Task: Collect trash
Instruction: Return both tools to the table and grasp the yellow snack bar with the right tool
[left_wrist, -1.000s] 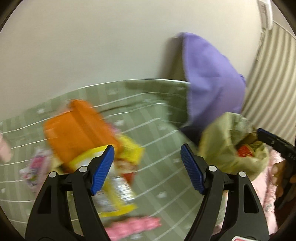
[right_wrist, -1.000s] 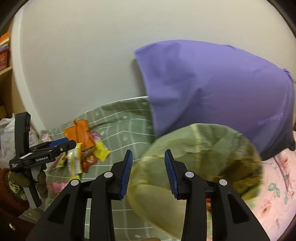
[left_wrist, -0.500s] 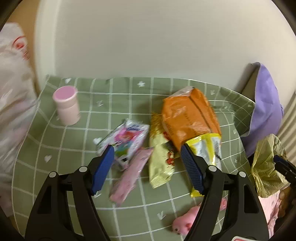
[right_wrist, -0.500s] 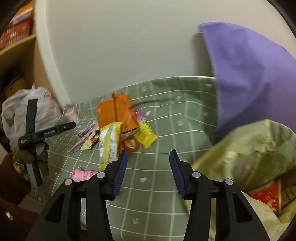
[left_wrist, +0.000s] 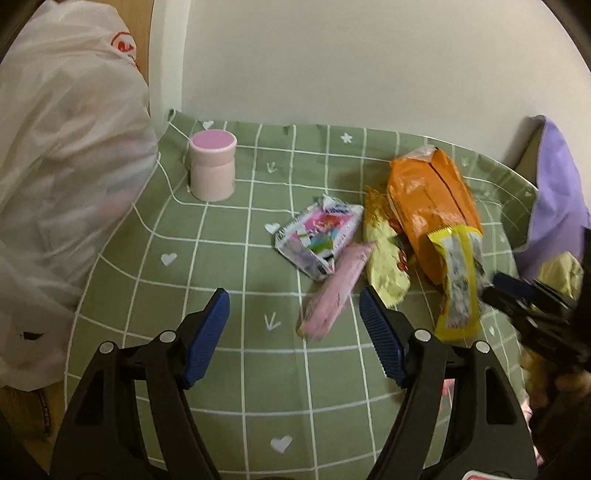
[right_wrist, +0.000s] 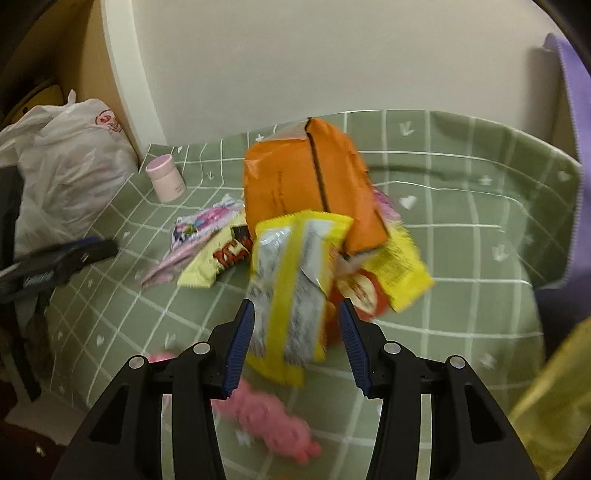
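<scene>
Green checked cloth (left_wrist: 236, 373) against pale wall (left_wrist: 332, 55)

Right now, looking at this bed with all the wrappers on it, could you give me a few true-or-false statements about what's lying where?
1. The pink jar stands upright on the green checked cloth. True.
2. The orange packet lies apart from every other wrapper. False: it overlaps the yellow and silver wrapper.
3. The left gripper is clamped on the long pink wrapper. False: its jaws stand open with nothing gripped.
4. A white plastic bag sits at the cloth's left edge. True.
5. The right gripper is open. True.
</scene>
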